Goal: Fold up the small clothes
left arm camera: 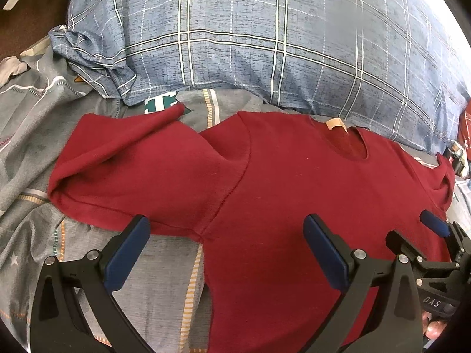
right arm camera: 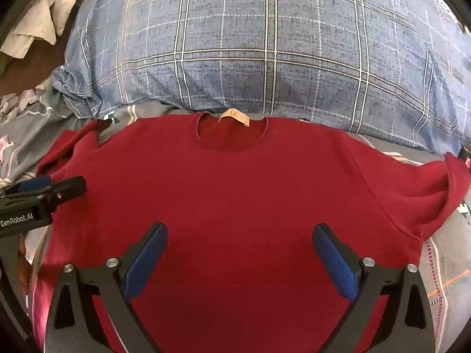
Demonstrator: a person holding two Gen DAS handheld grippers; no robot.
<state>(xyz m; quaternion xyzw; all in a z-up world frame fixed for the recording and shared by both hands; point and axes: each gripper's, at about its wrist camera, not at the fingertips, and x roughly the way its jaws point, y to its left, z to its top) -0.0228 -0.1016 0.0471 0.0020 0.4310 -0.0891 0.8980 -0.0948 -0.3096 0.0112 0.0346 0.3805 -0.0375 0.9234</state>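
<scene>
We cannot see the hem of the red shirt (right arm camera: 235,194): in both wrist views its near end runs out of the picture under the hand-held grippers. In the left wrist view its right sleeve (left arm camera: 441,188) is squeezed against the picture's edge, and a few small things (left arm camera: 462,147) beyond it at the far right are too small and cut off to make out. A pale crumpled cloth (right arm camera: 35,23) at the far left corner is also only partly in view. We see no boxes or baskets here. The shirt lies spread front-up on a bed covered by a grey patterned sheet (left arm camera: 35,135), its collar toward a blue checked pillow (right arm camera: 265,44) that sits just beyond it. A tan label (right arm camera: 235,116) shows inside the round neck opening. The body lies fairly smooth; the left sleeve (left arm camera: 126,158) reaches out to the left with soft folds, its far edge turned over, and the right sleeve bunches and curls up at its end. The left hand-held gripper (left arm camera: 226,226) hangs over the shirt's left armpit seam with its blue-padded fingers (left arm camera: 129,253) spread wide and gripping nothing. The right hand-held gripper (right arm camera: 240,234) hangs over the middle of the chest, likewise spread wide and empty. Each gripper shows at the edge of the other's view, with fingertips of the person's hand (left arm camera: 432,326) just visible beneath the right one.
</scene>
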